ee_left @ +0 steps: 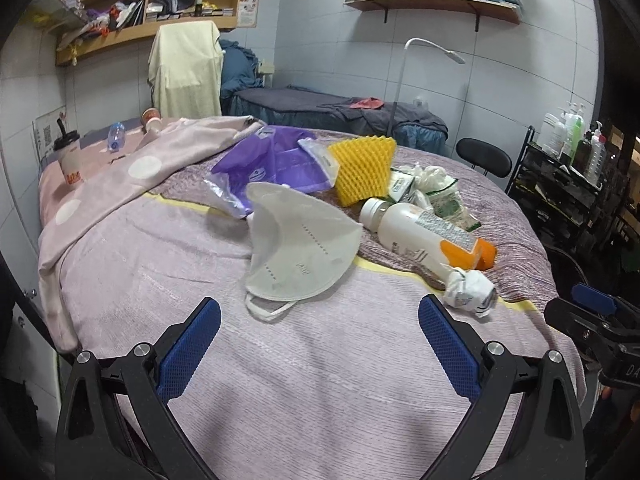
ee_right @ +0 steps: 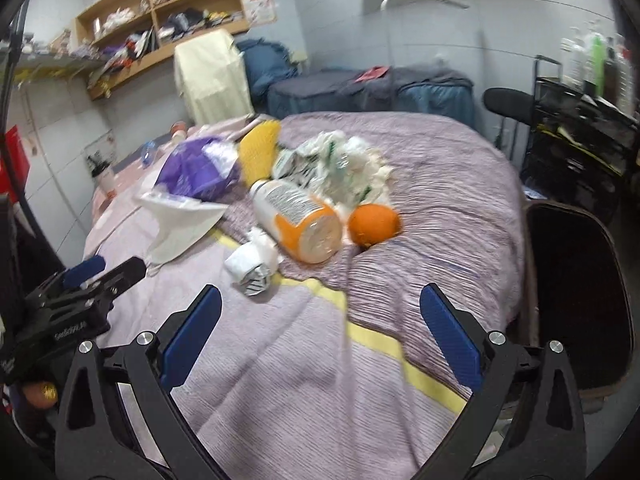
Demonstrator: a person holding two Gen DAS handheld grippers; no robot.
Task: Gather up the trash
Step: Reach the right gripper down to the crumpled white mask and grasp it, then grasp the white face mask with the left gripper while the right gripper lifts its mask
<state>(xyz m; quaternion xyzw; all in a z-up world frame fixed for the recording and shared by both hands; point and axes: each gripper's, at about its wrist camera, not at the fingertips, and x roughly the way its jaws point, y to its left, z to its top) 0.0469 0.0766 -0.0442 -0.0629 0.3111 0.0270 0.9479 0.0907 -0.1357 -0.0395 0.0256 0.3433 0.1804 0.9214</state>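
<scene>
Both the left gripper (ee_left: pixel 319 312) and right gripper (ee_right: pixel 320 300) hover over the lilac bedspread (ee_left: pixel 280 380), fingers spread wide, holding nothing. Nearest, the crumpled white paper wad (ee_right: pixel 253 266) could squash and slip; the folded white face mask (ee_left: pixel 298 250) lies flat. Beyond, the white plastic bottle with orange label (ee_right: pixel 298 220) may roll, nudging the round orange fruit (ee_right: pixel 374 224) just beside it.

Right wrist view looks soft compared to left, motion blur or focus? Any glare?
Right wrist: smeared throughout, the bottle label and crumpled paper unreadable; cause unclear. Left wrist: sharp, face mask stitching legible. Both: heavy fisheye bending, dark corners, no strong glare.
</scene>
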